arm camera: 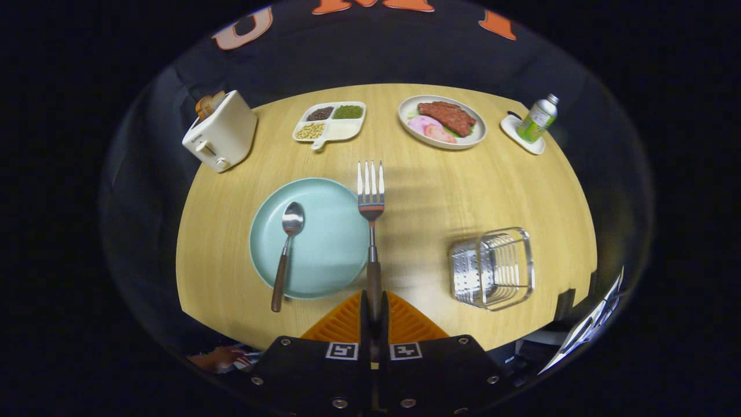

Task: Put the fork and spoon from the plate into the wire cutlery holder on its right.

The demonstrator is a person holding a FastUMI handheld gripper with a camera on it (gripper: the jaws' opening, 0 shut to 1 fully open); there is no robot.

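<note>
1. While the spoon lies on the plate ahead and left of the fingers, the gripper is closed on the fork by its handle, tines pointing straight ahead
2. Holding it by the handle end likely leaves the long shaft free to tip into the wire cutlery holder, which stands ahead and to the right on the table
3. Well beyond the fingers sit a toaster, a divided dish, a food plate and a bottle; nothing lies between fork and holder
</note>
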